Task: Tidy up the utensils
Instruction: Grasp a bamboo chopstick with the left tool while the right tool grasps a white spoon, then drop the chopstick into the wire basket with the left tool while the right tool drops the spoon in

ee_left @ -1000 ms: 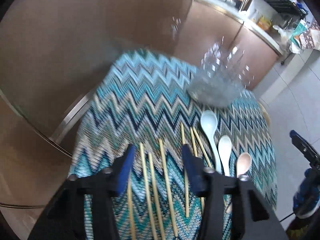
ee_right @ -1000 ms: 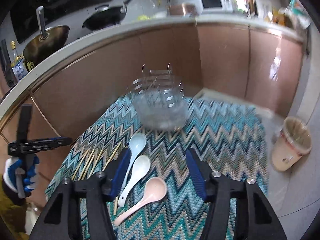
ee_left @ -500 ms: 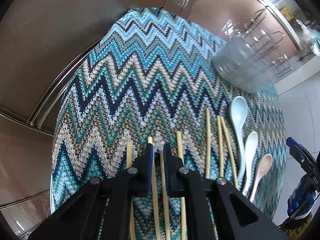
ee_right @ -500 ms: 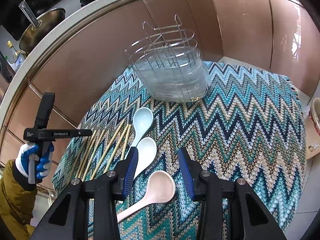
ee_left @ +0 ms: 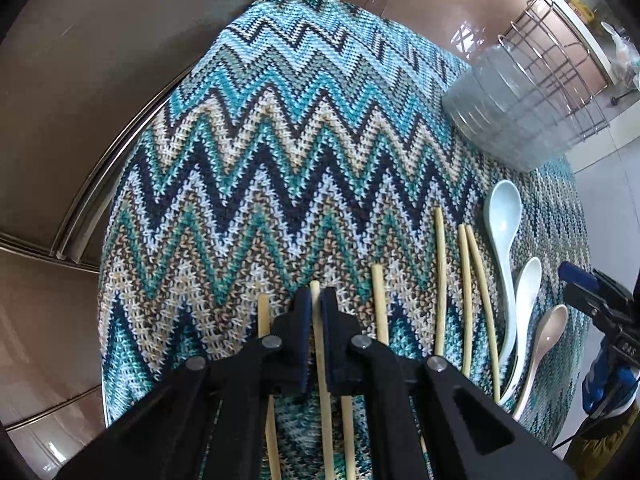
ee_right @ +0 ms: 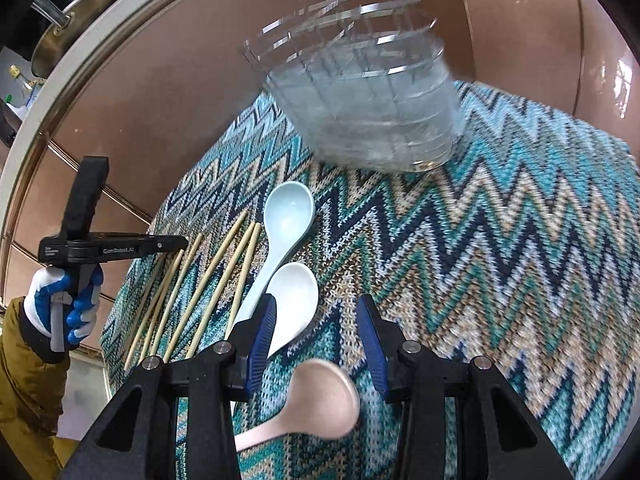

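A clear plastic utensil holder [ee_right: 372, 120] with a wire rack rising from its top stands at the far end of a zigzag-knit cloth [ee_left: 280, 152]; it is blurred in the right wrist view, and no utensil shows inside it in either view. The utensils lie loose on the cloth nearer the cameras: a row of pale bamboo chopsticks [ee_left: 440, 276] side by side, then three soup spoons with bowls toward the holder, a pale blue spoon [ee_right: 286, 220] just beside the chopsticks, a white spoon [ee_right: 294, 300] next to it, and a pink spoon [ee_right: 320, 396] (blurred) closest to the right wrist camera.

The left gripper [ee_left: 316, 300] is pinched tight on one chopstick [ee_left: 318, 344] near its far tip. The right gripper [ee_right: 316, 320] has narrowed to a partly open gap, its pads above the pink spoon's bowl without pressing it. A gloved hand [ee_right: 60, 312] holds the left tool's handle.
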A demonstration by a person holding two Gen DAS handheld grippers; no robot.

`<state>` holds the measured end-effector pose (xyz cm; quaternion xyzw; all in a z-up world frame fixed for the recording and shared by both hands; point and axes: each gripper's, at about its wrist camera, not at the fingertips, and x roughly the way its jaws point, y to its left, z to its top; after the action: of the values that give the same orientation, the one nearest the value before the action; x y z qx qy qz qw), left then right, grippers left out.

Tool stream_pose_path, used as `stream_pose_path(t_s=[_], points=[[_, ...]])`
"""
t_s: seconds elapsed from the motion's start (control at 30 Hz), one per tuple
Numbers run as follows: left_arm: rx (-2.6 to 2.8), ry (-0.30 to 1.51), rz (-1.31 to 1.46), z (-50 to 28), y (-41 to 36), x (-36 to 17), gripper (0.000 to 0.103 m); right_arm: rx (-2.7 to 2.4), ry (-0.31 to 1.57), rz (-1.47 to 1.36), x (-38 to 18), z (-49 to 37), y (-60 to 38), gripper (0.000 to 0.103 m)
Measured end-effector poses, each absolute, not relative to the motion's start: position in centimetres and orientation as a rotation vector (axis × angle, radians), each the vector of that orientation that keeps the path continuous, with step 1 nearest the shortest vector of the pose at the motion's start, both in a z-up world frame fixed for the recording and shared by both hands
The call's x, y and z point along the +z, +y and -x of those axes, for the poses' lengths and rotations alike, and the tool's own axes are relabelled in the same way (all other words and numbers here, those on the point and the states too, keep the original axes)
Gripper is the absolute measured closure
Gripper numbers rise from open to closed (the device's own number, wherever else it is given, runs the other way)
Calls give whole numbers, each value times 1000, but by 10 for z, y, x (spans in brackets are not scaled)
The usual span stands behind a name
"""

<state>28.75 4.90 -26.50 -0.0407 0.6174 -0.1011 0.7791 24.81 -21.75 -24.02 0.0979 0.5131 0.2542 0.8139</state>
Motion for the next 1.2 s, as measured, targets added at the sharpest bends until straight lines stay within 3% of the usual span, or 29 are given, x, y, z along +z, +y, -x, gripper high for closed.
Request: stream_pose_path(t_s=[0.2, 0.3, 0.33, 0.6, 0.9, 1.07, 1.2], points=[[-203, 1331, 74, -293, 40, -268, 98, 597, 1161, -195, -255, -271, -203, 65], [-194, 1323, 67, -289, 38, -267, 99, 628, 1190, -164, -262, -276, -194, 83], [-189, 1319, 65, -288, 38, -266, 99, 644, 1199, -154, -264, -277, -193, 95], [-191, 1215, 78, -265, 37, -243, 99, 621, 1080, -62, -232, -253, -189, 98], [-260, 808, 148, -210, 31, -116, 99, 466, 830, 9, -130, -201, -206, 98], [-312, 534, 213, -216, 15, -25, 99, 313, 656, 28, -65, -204, -221, 98], [-349, 358, 257, -238, -15, 18, 99, 197, 539, 7, -34, -226, -236, 98]])
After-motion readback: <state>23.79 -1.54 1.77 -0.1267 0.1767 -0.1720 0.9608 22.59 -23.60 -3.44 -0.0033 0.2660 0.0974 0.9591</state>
